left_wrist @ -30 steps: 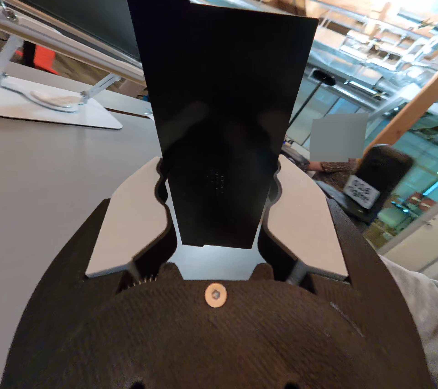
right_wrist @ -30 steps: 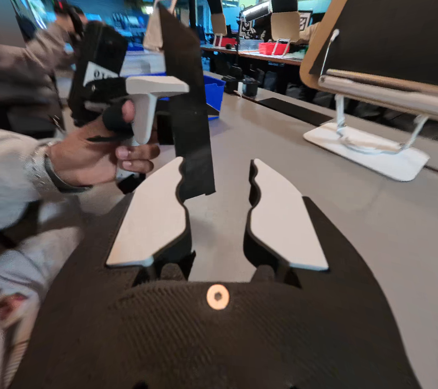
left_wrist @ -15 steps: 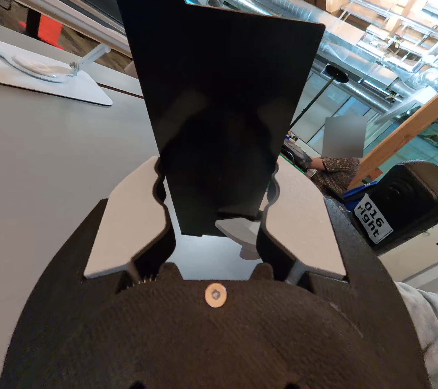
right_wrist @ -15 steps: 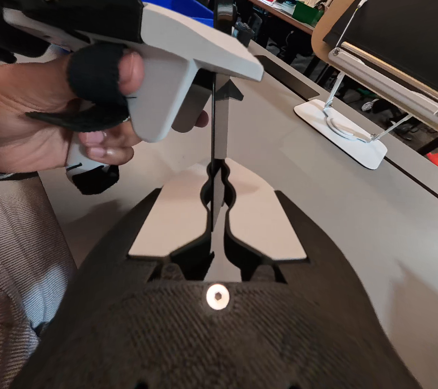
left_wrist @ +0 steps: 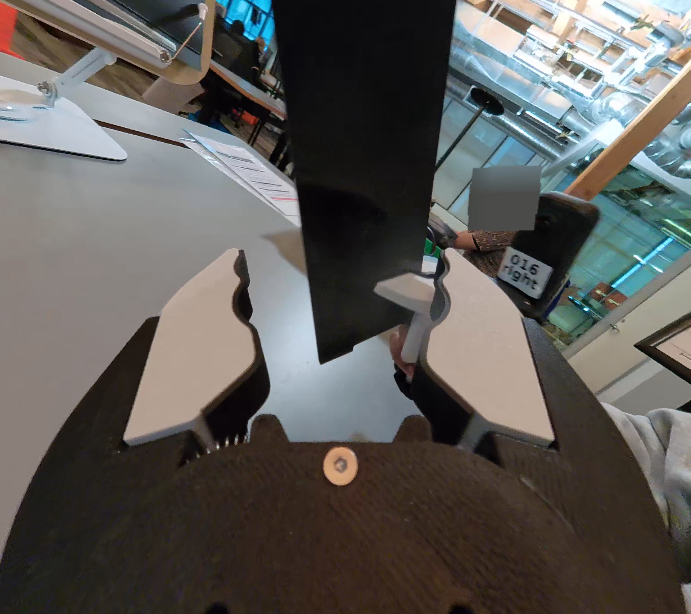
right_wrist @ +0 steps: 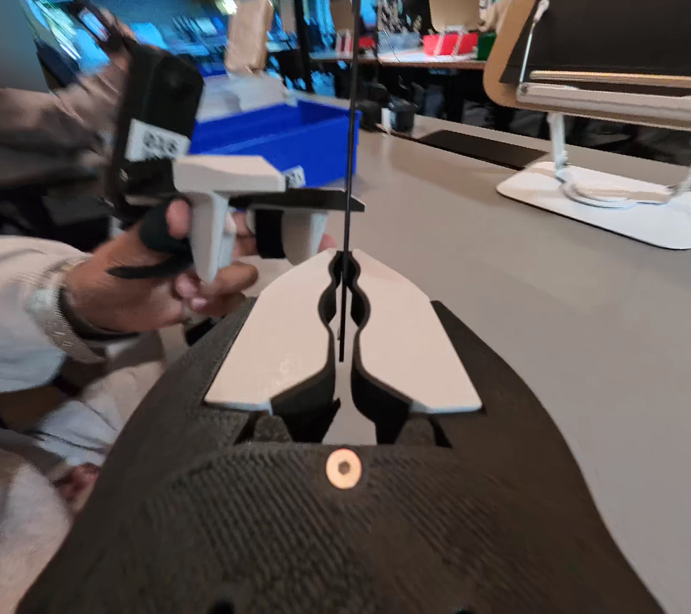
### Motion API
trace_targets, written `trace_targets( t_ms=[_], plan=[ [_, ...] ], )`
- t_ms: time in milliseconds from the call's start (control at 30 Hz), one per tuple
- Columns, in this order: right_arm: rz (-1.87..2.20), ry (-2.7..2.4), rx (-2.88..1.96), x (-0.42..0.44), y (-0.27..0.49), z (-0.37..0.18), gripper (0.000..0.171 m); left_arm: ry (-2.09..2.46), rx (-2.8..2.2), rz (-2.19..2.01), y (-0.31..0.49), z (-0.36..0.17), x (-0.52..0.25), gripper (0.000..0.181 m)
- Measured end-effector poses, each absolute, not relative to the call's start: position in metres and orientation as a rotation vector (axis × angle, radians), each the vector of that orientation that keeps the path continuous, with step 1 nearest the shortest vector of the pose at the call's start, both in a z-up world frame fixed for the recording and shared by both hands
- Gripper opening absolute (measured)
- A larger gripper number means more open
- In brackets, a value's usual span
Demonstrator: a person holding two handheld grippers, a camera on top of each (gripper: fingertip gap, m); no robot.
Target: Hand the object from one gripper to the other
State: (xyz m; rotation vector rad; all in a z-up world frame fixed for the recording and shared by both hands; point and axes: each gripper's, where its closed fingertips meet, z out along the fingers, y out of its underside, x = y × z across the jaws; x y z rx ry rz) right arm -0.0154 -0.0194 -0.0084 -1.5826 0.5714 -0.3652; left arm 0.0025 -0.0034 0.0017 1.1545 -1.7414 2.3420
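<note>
The object is a thin, flat black card (left_wrist: pixel 366 110), standing upright. In the right wrist view it shows edge-on as a thin dark line (right_wrist: pixel 349 147). My right gripper (right_wrist: pixel 346 254) is shut on the card's lower end, which sits between its white fingers. My left gripper (left_wrist: pixel 342 255) is open, with its fingers spread wide on either side of the card and not touching it. One white finger of the right gripper (left_wrist: pixel 405 291) shows at the card's lower right edge. The left gripper (right_wrist: pixel 232 181), held in a hand, sits just left of the card.
Both grippers are above a grey table (left_wrist: pixel 93 241). A board on a metal stand with a white base (right_wrist: pixel 617 207) stands at the right and also shows in the left wrist view (left_wrist: pixel 56 136). A paper sheet (left_wrist: pixel 246 169) lies on the table. A blue bin (right_wrist: pixel 284 140) is behind. Only a small space, under 4 cm, lies between the two pairs of fingers.
My right gripper came in and shut on the card's lower end. My left gripper then opened and let go of the card, which now stands clear between its spread fingers.
</note>
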Motion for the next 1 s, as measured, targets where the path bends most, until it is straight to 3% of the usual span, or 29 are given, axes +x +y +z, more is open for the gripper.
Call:
trace_targets(
  t_ms=[100,233,333,667,767,1000],
  plan=[
    [-0.199,0.582,-1.431,-0.015,-0.028,0.003,0.002,-1.699,1.084,2.365,-0.003,0.006,0.0,0.09],
    [0.037,0.592,-1.27,-0.016,-0.033,0.008,0.002,-1.559,0.908,2.329,-0.006,0.017,-0.012,0.063],
    [0.154,0.58,-1.176,-0.018,-0.034,0.014,0.001,-1.487,0.846,2.3,-0.007,0.021,-0.017,0.059],
    [0.237,0.501,-1.13,-0.03,-0.027,0.021,0.002,-1.615,0.687,2.2,-0.022,0.012,-0.039,0.022],
    [0.236,0.485,-1.121,-0.032,-0.026,0.023,0.002,-1.666,0.648,2.187,-0.024,0.01,-0.043,0.0],
    [0.199,0.462,-1.099,-0.033,-0.026,0.026,0.005,-1.781,0.576,2.24,-0.023,0.014,-0.047,0.0]
  ],
)
